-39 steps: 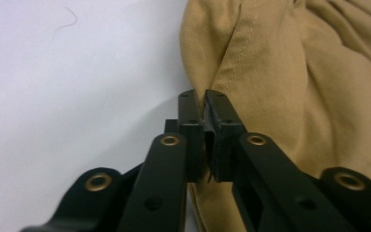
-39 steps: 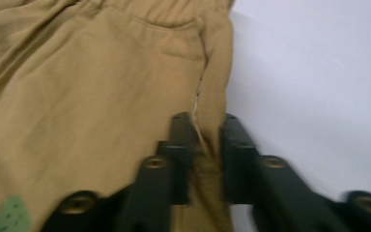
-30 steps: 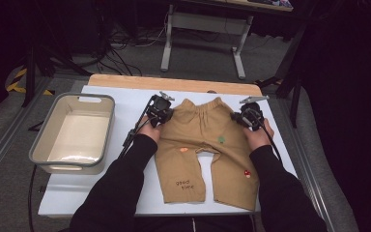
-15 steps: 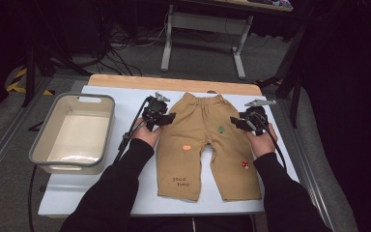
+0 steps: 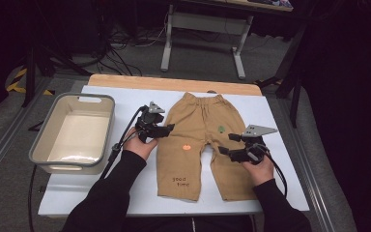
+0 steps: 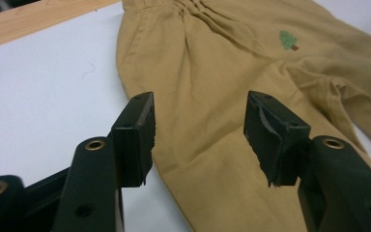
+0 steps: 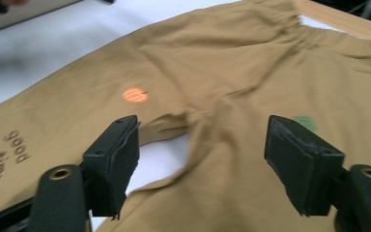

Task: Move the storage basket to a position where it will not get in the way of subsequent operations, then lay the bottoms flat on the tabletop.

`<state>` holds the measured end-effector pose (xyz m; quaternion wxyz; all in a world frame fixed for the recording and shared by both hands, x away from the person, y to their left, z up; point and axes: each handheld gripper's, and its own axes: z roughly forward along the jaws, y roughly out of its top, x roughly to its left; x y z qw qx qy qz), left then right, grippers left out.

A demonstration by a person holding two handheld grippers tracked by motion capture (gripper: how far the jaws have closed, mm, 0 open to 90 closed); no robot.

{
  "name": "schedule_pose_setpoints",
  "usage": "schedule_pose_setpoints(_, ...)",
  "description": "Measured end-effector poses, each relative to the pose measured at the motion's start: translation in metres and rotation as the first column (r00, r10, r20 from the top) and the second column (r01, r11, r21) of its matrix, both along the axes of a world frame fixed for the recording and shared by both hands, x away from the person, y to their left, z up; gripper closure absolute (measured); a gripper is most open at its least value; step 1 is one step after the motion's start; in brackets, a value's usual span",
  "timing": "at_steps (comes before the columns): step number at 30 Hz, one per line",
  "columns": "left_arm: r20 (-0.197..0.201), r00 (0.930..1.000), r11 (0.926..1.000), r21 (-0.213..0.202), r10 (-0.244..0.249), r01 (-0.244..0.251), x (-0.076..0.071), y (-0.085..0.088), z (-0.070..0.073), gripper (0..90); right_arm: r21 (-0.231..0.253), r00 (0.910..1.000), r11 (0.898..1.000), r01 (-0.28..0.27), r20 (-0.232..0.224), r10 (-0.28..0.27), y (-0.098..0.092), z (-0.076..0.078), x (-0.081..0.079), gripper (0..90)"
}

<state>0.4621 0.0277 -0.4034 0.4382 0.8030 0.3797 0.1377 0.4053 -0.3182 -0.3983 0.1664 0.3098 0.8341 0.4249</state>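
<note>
Tan cotton trousers are spread flat on the white tabletop, waistband away from the person, presumably so that they can be smoothed or folded. A gathered elastic waist, a green tree patch, an orange patch and the stitched words "good time" are seen on the soft, lightly creased cloth. The left tool is held over the outer edge of one leg, its jaws having just been opening, with nothing clamped between them. The right tool is held over the other leg near the crotch; its jaws have likewise just been opening and are released above the fabric. Beyond the left tool, well apart from the trousers, a grey rectangular plastic tub with rounded corners is set.
</note>
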Motion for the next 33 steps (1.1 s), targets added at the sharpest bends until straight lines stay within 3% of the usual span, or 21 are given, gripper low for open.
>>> schedule_pose_setpoints(3,0.005,0.9998,0.9998,0.012,-0.019,0.019,-0.001,0.0,0.0,44.4,-0.014,0.9981,0.998,-0.062,-0.001,0.062,0.012,-0.004,-0.007,20.3)
schedule_pose_setpoints(5,-0.002,0.9996,0.9995,0.016,-0.027,0.027,0.0,0.0,-0.001,42.3,-0.009,0.9923,0.992,-0.123,-0.016,0.122,0.021,-0.005,-0.011,17.5)
schedule_pose_setpoints(8,0.002,0.9997,0.9997,0.012,-0.023,0.023,0.001,0.004,0.001,40.3,-0.012,0.985,0.985,-0.172,-0.017,0.172,0.033,-0.005,-0.017,12.5)
schedule_pose_setpoints(14,0.01,0.9998,0.9998,0.0,-0.02,0.02,0.001,0.01,0.006,38.3,-0.039,0.9708,0.97,-0.239,0.007,0.24,0.054,-0.005,-0.029,10.1)
schedule_pose_setpoints(18,0.013,0.9998,0.9998,-0.012,-0.016,0.016,0.001,0.013,0.009,38.4,-0.05,0.9558,0.955,-0.294,0.0,0.294,0.067,-0.005,-0.037,10.2)
schedule_pose_setpoints(24,0.021,0.9997,0.9999,-0.007,-0.014,0.014,-0.001,0.015,0.011,38.4,-0.053,0.9414,0.94,-0.337,0.0,0.337,0.083,-0.008,-0.047,7.2)
schedule_pose_setpoints(28,0.021,0.9997,0.9999,-0.009,-0.009,0.009,-0.001,0.017,0.012,38.4,-0.034,0.9211,0.92,-0.389,-0.014,0.389,0.091,-0.012,-0.05,3.2)
schedule_pose_setpoints(30,0.023,0.9997,0.9999,-0.012,-0.003,0.003,-0.001,0.018,0.012,38.5,0.003,0.915,0.915,-0.403,-0.024,0.403,0.094,-0.013,-0.051,7.9)
schedule_pose_setpoints(33,0.022,0.9997,0.9998,-0.019,0.004,-0.004,-0.002,0.019,0.012,38.9,0.017,0.8975,0.898,-0.439,-0.037,0.44,0.097,-0.014,-0.053,8.6)
